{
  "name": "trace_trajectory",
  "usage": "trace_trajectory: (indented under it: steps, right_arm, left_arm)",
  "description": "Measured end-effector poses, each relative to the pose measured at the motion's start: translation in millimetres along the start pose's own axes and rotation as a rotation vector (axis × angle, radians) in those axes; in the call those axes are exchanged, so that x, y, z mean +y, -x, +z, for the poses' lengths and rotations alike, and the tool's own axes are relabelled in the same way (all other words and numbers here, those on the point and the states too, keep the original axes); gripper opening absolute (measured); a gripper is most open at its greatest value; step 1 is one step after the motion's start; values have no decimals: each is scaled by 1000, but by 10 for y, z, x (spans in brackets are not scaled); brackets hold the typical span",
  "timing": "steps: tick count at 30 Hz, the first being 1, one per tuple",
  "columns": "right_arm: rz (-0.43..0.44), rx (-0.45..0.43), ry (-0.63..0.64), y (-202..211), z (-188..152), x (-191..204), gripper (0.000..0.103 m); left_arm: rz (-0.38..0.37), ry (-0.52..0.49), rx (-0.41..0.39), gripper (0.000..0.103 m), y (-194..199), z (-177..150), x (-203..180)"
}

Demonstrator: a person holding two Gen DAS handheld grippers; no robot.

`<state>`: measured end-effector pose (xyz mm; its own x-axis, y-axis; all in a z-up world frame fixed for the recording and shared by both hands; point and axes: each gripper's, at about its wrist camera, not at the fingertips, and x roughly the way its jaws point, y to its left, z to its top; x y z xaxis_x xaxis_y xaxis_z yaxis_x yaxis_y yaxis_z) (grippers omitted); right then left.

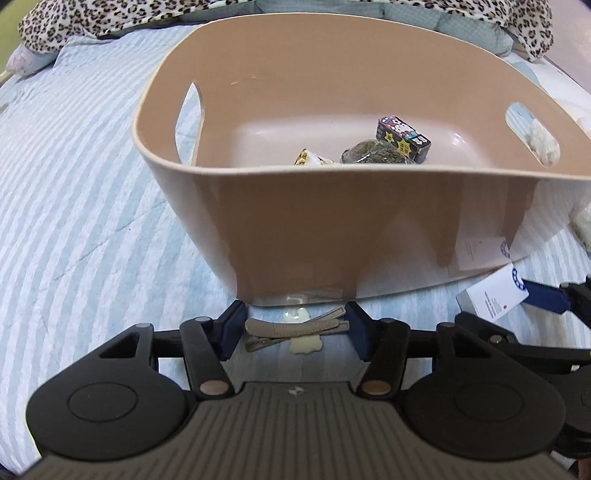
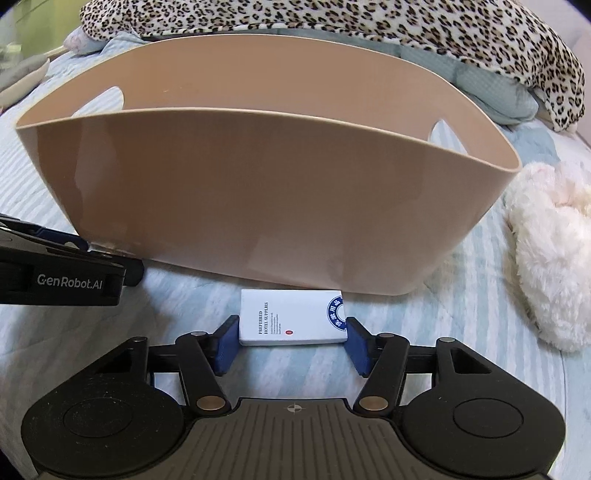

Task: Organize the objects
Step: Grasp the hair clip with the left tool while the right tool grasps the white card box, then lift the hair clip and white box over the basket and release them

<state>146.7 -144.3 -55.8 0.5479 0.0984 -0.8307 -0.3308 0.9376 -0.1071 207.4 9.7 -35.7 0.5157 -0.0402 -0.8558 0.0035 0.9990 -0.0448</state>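
- The left claw (image 1: pixel 293 328) stands spread on the striped bedspread (image 1: pixel 85 206), its blue pads on either side of a grey hair clip (image 1: pixel 295 325) that lies just in front of the beige basket (image 1: pixel 332 229). The pads sit at the clip's two ends; I cannot tell whether they press it yet, so the claw reads as unclosed.
- The clip lies flat and thin, with a second clip (image 1: pixel 264 342) just beside it and a pale yellow piece (image 1: pixel 306 345) under them. My guess is that closing here could pinch the bedspread, drag both clips together, or let the slim metal twist out sideways.
- The right claw (image 2: pixel 291 332) has its pads against the short ends of a white hotel-supplies box (image 2: pixel 293 317), which rests on the bed close to the basket's wall (image 2: pixel 258 206). It looks like a light hold on the box, though how firm it is I cannot judge.
- The basket wall rises high right in front of both claws. A lift that is too low would likely knock the wall or rim and push the basket across the soft bedding.
- The two claws work near each other; lifting at once risks a bump between them.
- Only the left wrist view looks into the basket: a small printed black box (image 1: pixel 404 140), a dark packet (image 1: pixel 376 153) and a yellow-edged packet (image 1: pixel 312 158) lie at the bottom.
- Only the right wrist view shows the box's printed face, the whole fluffy white toy (image 2: pixel 550 251) beside the basket and the leopard blanket (image 2: pixel 332 26) spread behind it.
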Motion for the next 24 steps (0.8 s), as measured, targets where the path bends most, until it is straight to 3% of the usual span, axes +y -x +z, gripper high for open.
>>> trace_trajectory:
  steps: [6, 9, 13, 24]
  right_arm:
    - [6, -3, -11, 23, -43, 22, 56]
    - [20, -6, -22, 31, 141, 83, 56]
    - [37, -28, -26, 100, 159, -87, 56]
    - [70, -154, -37, 642, 194, -106, 56]
  left_arm:
    - [-14, -11, 4, 60, 100, -31, 11]
    - [-29, -11, 6, 60, 163, -58, 38]
    - [-44, -25, -9, 60, 290, -98, 83]
    - [-81, -52, -125, 60, 821, -111, 165]
